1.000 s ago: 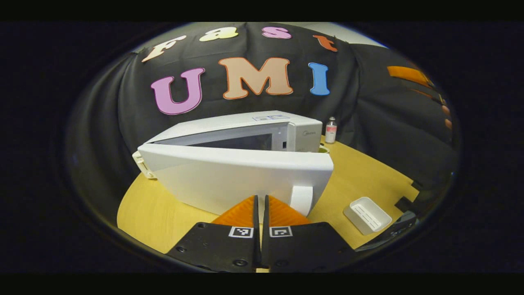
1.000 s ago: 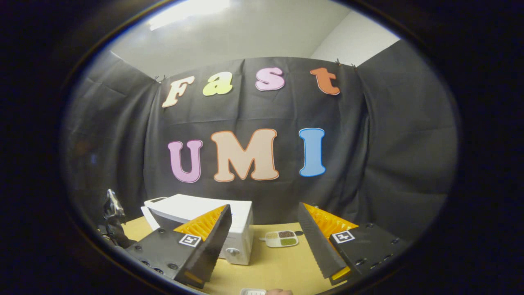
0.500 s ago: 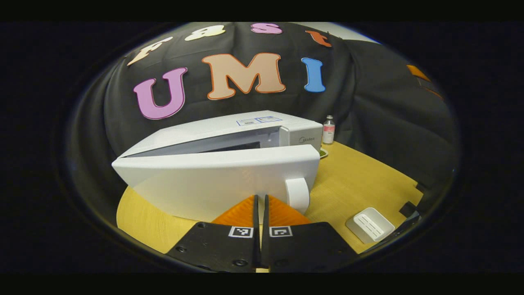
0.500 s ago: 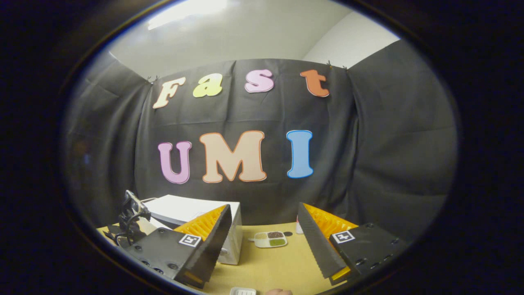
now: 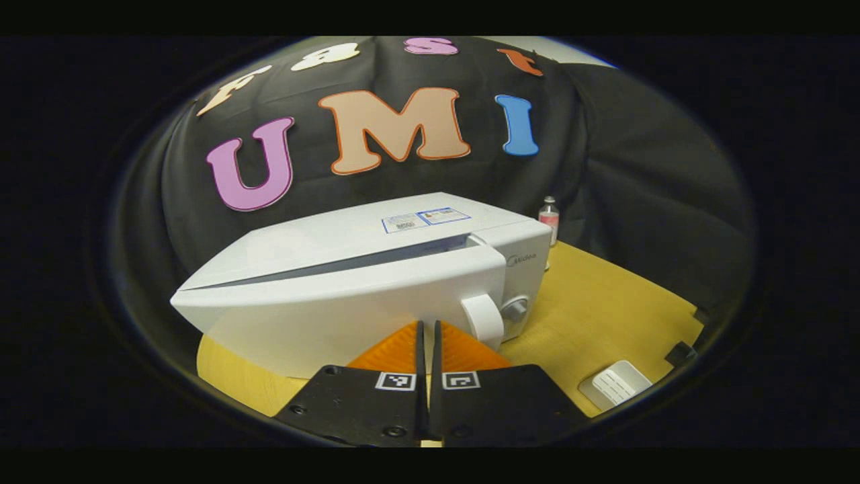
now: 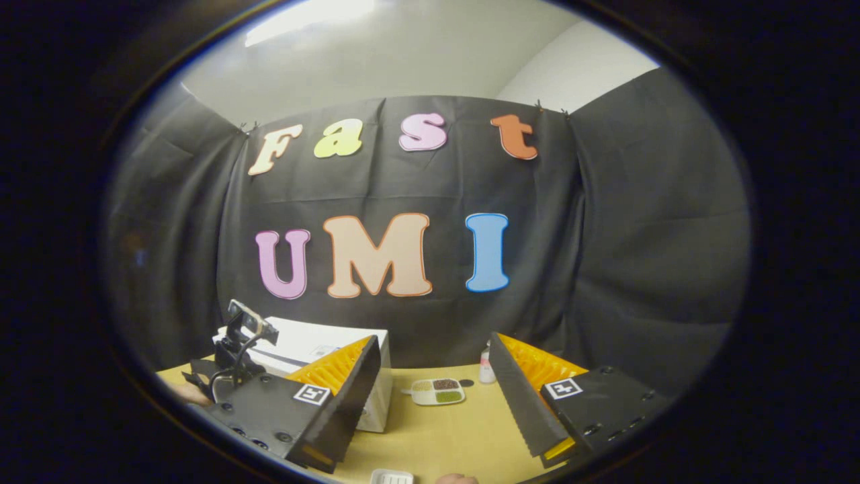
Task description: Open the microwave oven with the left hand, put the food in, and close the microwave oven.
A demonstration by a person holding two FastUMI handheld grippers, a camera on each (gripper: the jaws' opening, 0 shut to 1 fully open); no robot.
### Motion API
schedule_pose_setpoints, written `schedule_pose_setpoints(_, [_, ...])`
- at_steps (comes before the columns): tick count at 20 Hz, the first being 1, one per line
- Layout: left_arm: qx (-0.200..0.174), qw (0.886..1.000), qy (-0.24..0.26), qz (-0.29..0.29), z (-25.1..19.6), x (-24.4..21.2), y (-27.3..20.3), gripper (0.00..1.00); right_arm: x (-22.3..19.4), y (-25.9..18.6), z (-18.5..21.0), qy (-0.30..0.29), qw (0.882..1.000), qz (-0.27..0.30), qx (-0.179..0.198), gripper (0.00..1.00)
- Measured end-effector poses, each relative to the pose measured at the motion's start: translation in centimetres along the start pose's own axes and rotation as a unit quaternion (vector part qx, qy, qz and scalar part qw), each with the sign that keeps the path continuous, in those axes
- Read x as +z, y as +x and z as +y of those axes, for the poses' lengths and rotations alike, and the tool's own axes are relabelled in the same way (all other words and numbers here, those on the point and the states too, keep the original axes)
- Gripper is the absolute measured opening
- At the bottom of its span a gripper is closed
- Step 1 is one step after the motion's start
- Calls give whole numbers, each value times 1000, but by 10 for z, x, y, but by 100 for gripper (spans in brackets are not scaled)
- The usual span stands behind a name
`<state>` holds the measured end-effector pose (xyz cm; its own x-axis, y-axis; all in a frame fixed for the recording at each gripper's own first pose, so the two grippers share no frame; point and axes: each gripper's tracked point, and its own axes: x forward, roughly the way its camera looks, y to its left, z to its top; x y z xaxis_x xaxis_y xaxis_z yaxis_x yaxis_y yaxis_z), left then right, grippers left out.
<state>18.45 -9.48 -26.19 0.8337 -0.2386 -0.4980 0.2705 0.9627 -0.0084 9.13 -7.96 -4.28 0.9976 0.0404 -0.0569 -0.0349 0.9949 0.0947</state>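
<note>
door [image 5: 349, 306] sits ajar dead ahead of the pinched-together left gripper [image 5: 428, 336], touching or nearly; right gripper [image 6: 430, 390] gapes empty, farther off.

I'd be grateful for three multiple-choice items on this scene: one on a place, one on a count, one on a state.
1. Where is the small bottle?
A. behind the microwave's right end
B. on top of the microwave
C. inside the tray

2. How many compartments does the food tray show?
A. two
B. four
C. six

3. How is the microwave door?
A. wide open
C. removed
B. nearly shut

A: it stands on the table behind the microwave.
B: four fillings show.
B: a narrow gap remains.
</note>
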Motion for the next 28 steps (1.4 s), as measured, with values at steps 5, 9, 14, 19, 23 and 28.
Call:
schedule_pose_setpoints(5, [-12, 1000, -19, 6, -7, 3, 8, 2, 0, -1, -2, -12, 1000, -1, -3, 91])
schedule_pose_setpoints(9, [-15, 999, -36, 2, -5, 8, 14, 0, 2, -1, -6, -22, 1000, -3, -6, 91])
schedule_pose_setpoints(14, [-23, 997, -69, 5, -5, 11, 20, 0, 3, -2, -4, -27, 1000, -2, -2, 91])
schedule_pose_setpoints(19, [2, 999, -53, 10, 0, 10, 18, 1, 3, -6, 3, -31, 999, 2, 8, 92])
schedule_pose_setpoints(23, [10, 998, -50, -39, 1, 41, -17, 0, 6, -7, 8, -29, 999, -1, 16, 92])
schedule_pose_setpoints(28, [0, 991, -51, -126, -3, 105, -99, 0, 13, -2, 23, -26, 999, -7, 33, 92])
